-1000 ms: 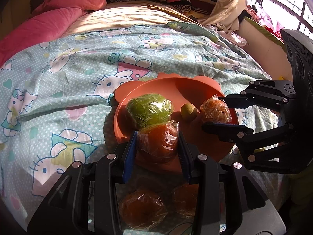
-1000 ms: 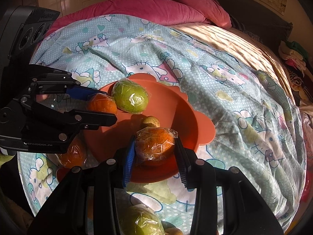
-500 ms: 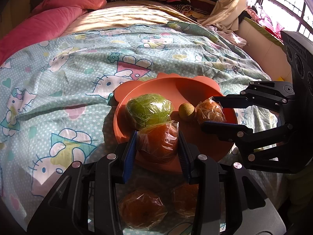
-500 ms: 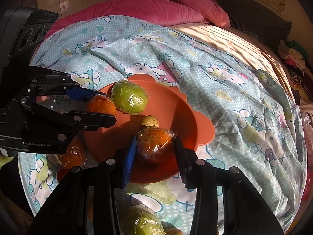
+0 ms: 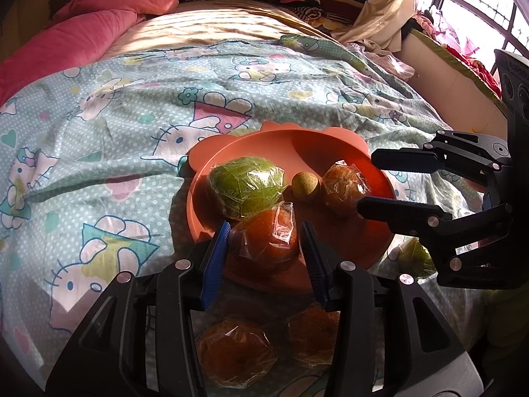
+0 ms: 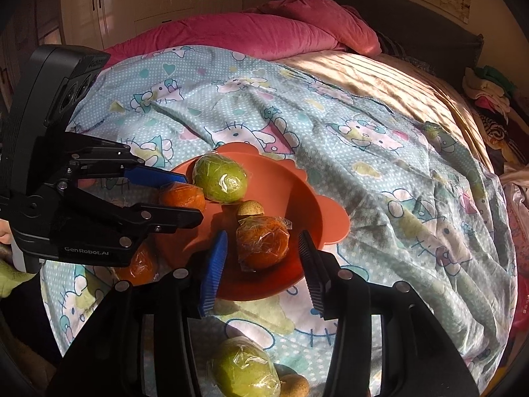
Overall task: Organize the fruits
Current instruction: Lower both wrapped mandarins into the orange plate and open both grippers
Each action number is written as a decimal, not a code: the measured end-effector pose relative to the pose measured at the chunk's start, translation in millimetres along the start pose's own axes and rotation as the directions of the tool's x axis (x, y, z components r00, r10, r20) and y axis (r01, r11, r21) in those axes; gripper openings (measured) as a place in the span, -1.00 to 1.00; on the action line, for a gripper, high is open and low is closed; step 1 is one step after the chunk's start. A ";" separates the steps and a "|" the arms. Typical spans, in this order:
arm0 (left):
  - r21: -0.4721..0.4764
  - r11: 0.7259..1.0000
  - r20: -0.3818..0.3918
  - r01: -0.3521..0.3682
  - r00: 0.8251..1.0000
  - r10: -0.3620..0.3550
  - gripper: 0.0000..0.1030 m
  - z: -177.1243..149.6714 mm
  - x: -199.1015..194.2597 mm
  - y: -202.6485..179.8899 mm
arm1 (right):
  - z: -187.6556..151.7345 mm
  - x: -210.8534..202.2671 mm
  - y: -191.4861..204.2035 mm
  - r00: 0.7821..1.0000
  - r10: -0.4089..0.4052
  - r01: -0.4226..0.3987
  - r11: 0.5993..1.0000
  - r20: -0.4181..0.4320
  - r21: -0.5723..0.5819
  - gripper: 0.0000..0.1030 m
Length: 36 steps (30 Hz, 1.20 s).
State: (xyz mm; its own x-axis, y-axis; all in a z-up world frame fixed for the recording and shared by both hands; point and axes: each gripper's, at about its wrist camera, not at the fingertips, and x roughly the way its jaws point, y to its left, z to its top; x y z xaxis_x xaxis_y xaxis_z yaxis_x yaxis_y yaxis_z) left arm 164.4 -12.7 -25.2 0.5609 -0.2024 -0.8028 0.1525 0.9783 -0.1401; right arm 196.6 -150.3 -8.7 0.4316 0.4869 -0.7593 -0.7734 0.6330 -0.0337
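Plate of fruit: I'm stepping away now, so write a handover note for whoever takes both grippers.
Left gripper: shut on a wrapped orange above the plate's near rim.
Right gripper: open around a second orange lying on the plate.
Done: green fruit and small round fruit plated too.
To do: release the wrapped orange; two loose oranges and a loose green fruit lie on the bedspread.

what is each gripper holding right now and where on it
The left gripper clamps a wrapped orange across its sides, over the plate. The right gripper is open, holding nothing.
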 end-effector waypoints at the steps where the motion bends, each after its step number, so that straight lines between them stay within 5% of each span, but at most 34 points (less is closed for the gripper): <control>1: 0.000 1.000 0.000 0.000 1.000 0.000 -0.28 -0.1 -0.2 -0.6 | -0.2 -1.2 -0.5 1.000 -0.001 0.001 1.000 0.003 0.003 -0.14; 23: -0.038 0.999 0.054 0.029 0.998 -0.027 0.03 2.6 -23.9 3.6 | -6.2 -17.5 -4.6 0.999 -0.020 0.018 0.998 0.044 0.055 0.11; 36: -0.053 0.998 0.085 0.021 0.996 -0.017 0.29 2.6 -36.9 6.4 | -2.5 -27.9 1.2 0.996 -0.051 0.047 0.997 0.078 0.058 0.42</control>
State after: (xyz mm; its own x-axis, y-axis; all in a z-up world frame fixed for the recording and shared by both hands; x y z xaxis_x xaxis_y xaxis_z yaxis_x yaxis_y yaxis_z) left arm 146.8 0.9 5.0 0.6253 -0.2217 -0.7483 0.1210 0.9748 -0.1876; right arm 182.5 -164.5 10.8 0.5056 0.4991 -0.7038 -0.7239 0.6892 -0.0312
